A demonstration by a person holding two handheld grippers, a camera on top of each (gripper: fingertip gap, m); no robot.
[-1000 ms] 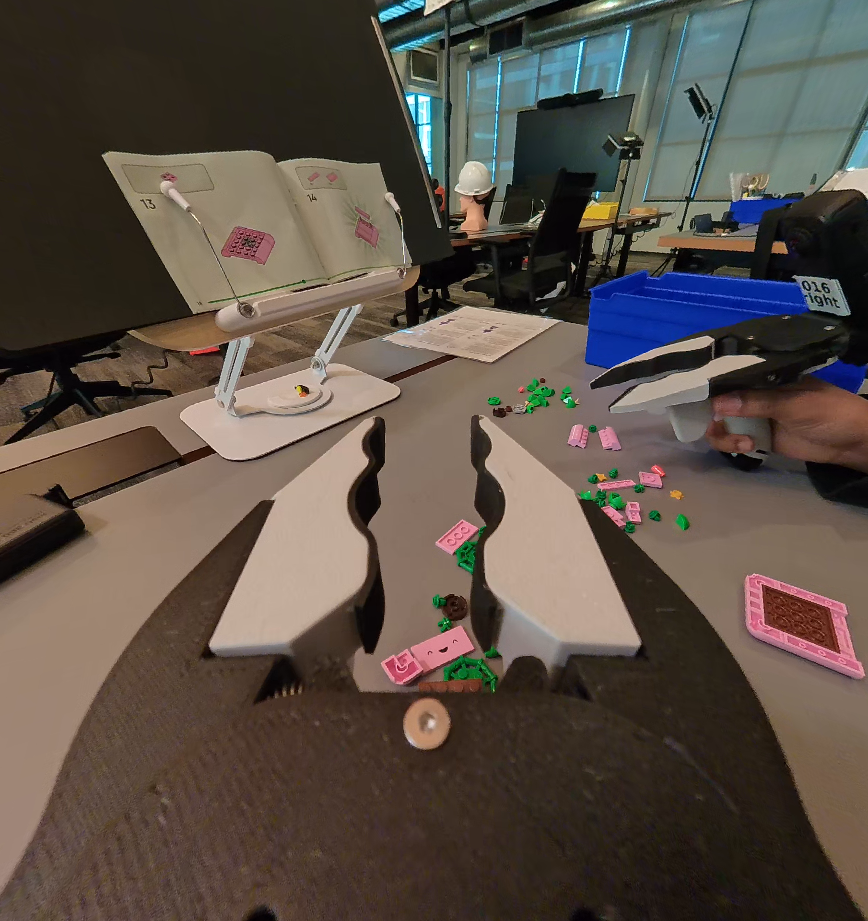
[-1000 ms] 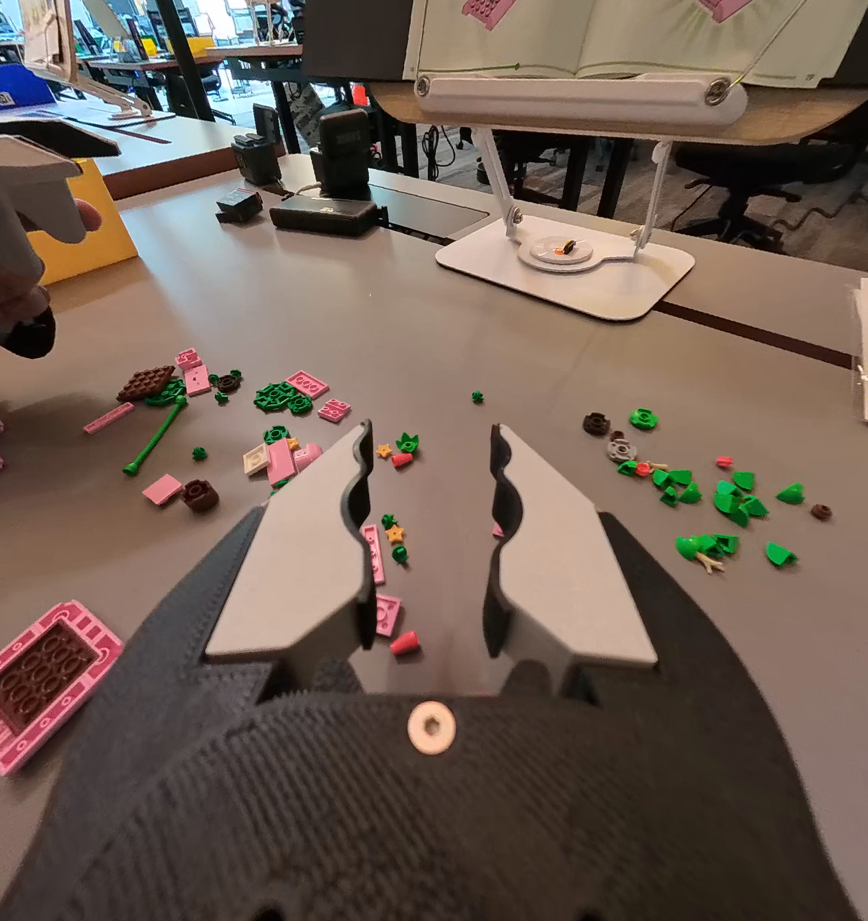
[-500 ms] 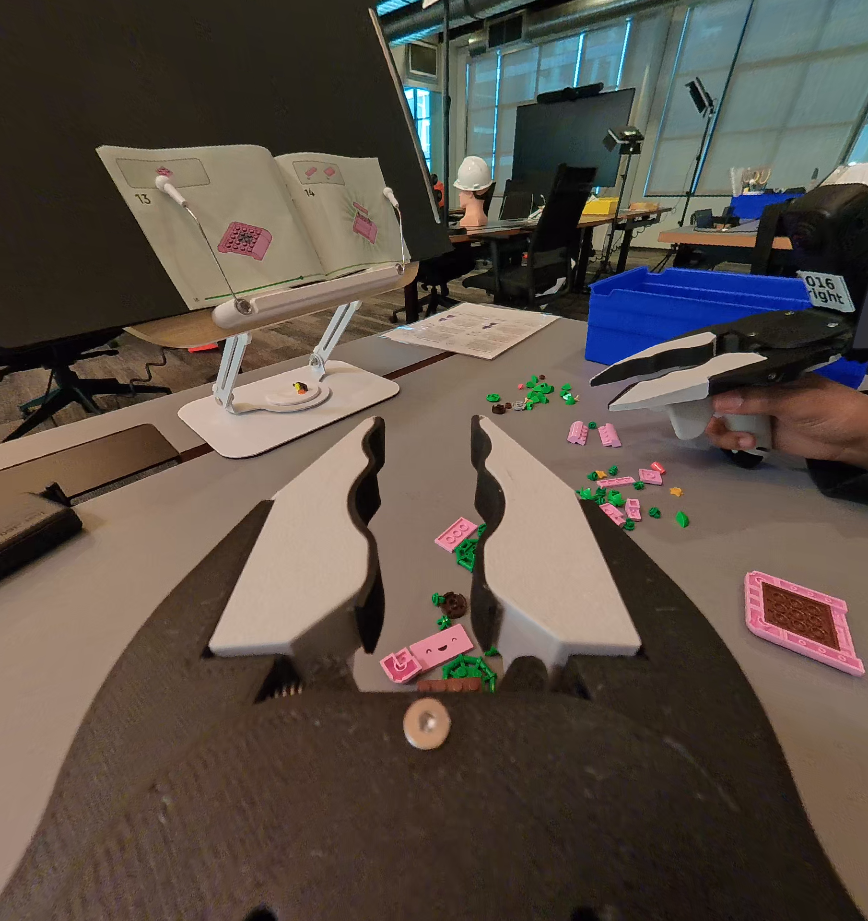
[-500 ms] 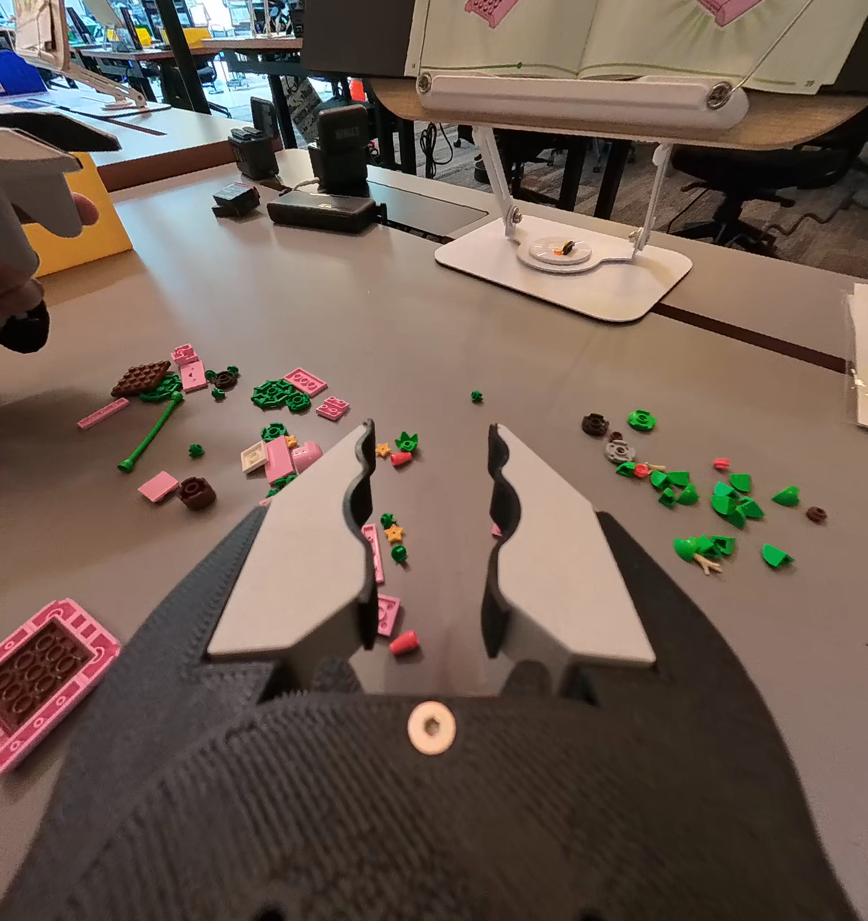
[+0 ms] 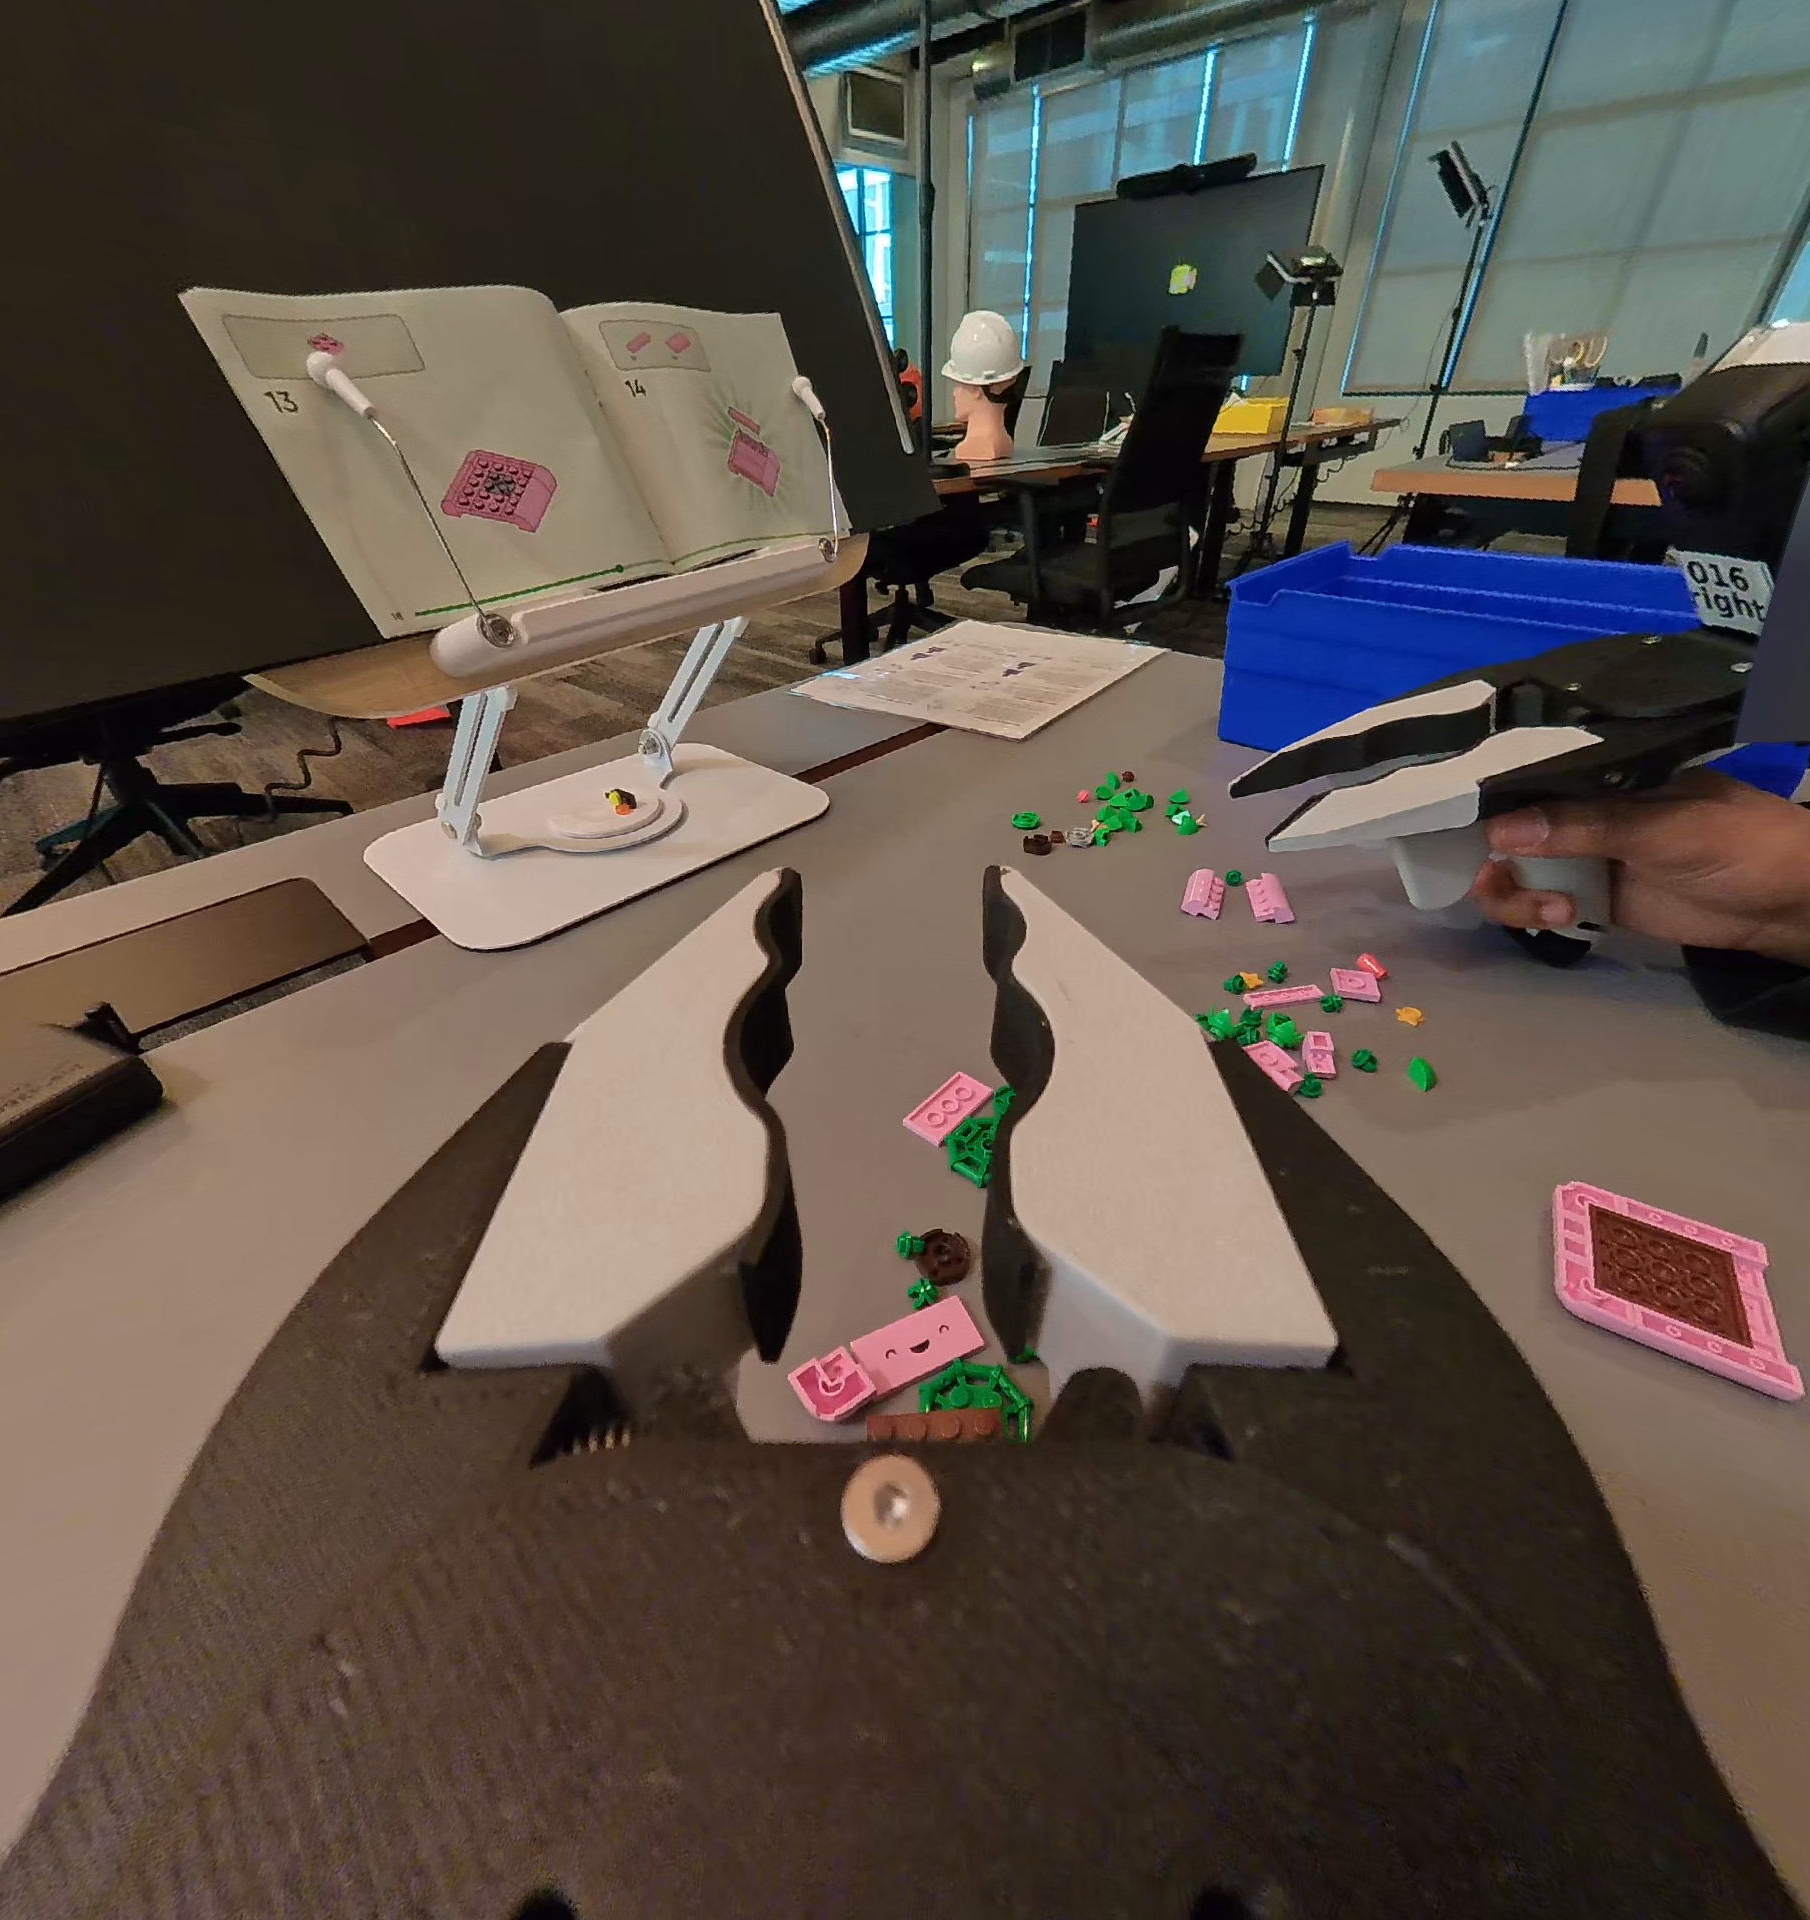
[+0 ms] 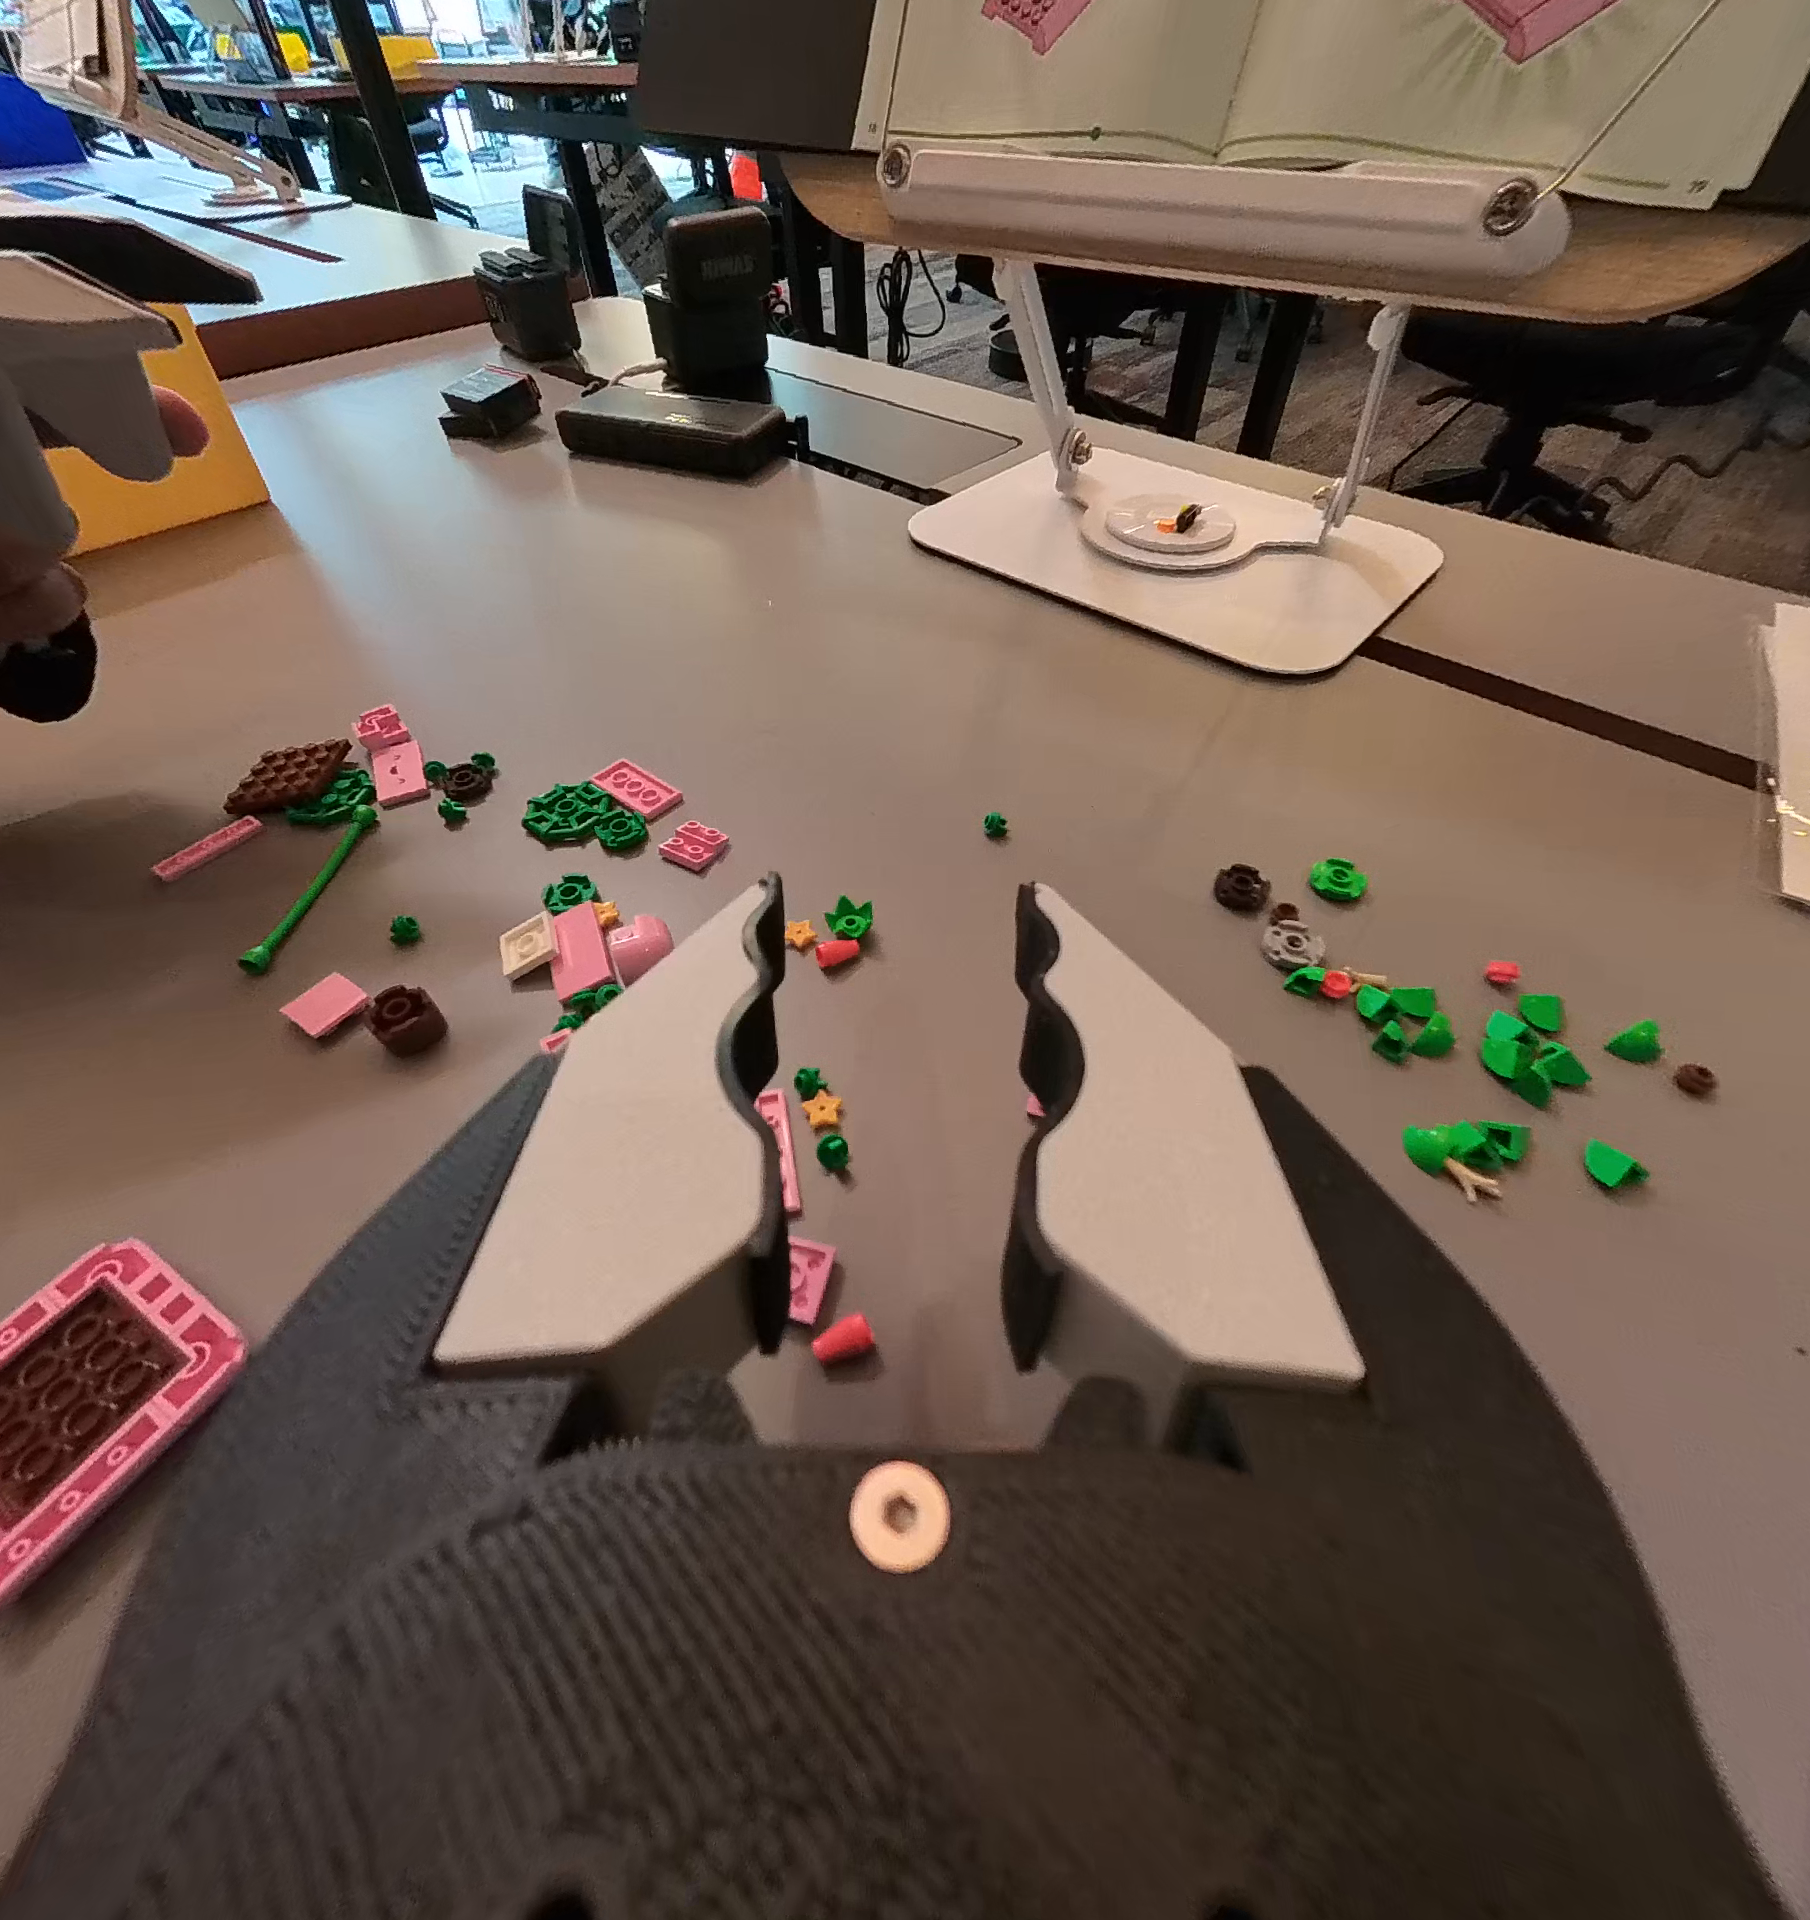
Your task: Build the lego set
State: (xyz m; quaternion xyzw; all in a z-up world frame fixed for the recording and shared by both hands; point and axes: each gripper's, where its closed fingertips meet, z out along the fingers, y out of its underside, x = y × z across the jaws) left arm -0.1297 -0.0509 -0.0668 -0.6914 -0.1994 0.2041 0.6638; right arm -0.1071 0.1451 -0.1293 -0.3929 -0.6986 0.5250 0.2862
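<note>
Loose pink, green and brown lego pieces lie scattered on the grey table [image 5: 257,1195]. A built pink base with a brown studded plate [image 5: 1670,1288] lies at the right in the left wrist view and at the lower left in the right wrist view [image 6: 70,1413]. My left gripper [image 5: 890,894] is open and empty above a pink smiling tile [image 5: 916,1345] and a pink plate [image 5: 948,1110]. My right gripper [image 6: 899,899] is open and empty above small pink pieces [image 6: 807,1278]. It also shows at the right of the left wrist view [image 5: 1259,816], held by a hand.
An open instruction booklet [image 5: 506,447] rests on a white stand [image 5: 600,842] at the table's back. A blue bin [image 5: 1452,644] stands at the back right, beside a paper sheet [image 5: 984,675]. Black devices [image 6: 672,426] and a yellow box [image 6: 153,468] stand at the left. Tip to tip, the grippers are about 20 cm apart. The pink smiling tile [image 5: 916,1345] sits 12 cm or so from the ends of my left fingers. My right wrist view [image 6: 396,765] looks at it from another angle.
Both grippers stay open and empty and have shifted only slightly. The right gripper has eased a little lower and forward over the pieces.
</note>
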